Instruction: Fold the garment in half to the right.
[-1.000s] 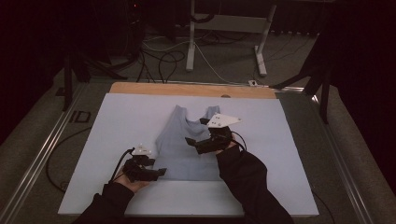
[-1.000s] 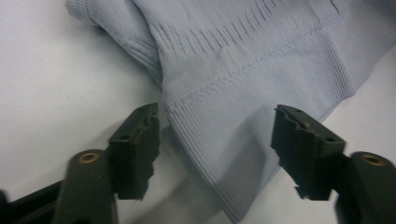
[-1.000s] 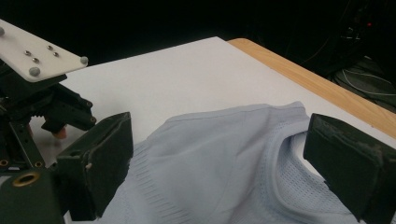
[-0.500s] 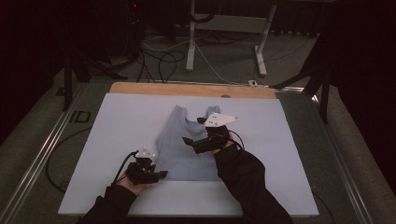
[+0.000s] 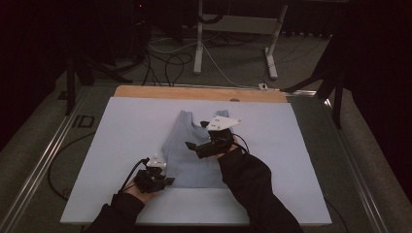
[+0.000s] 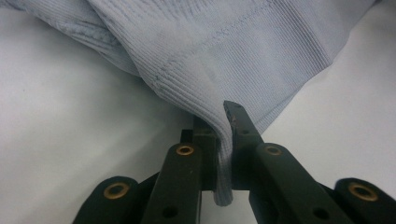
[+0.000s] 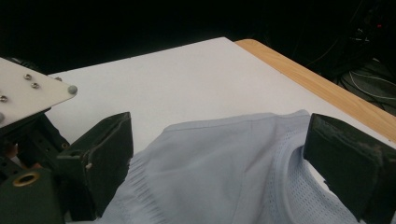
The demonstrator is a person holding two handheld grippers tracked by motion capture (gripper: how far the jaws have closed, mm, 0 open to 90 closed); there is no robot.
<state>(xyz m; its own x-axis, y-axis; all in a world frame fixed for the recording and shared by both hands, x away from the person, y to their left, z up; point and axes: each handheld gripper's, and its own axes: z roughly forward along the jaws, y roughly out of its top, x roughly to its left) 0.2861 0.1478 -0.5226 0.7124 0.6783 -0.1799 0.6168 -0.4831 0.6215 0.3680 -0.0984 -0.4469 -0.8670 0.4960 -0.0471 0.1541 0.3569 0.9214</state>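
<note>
One pale blue ribbed tank top [image 5: 192,148] lies flat in the middle of the white board [image 5: 107,145], neck toward the far wooden edge. It looks light, soft and floppy (it should drape, not hold shape), so I judge hems and straps the best places to hold. My left gripper [image 6: 223,140] has just been closing and now pinches a fold of the bottom hem. My right gripper [image 7: 219,154] hovers wide open over the top's shoulder, holding nothing. Two grippers, one garment.
</note>
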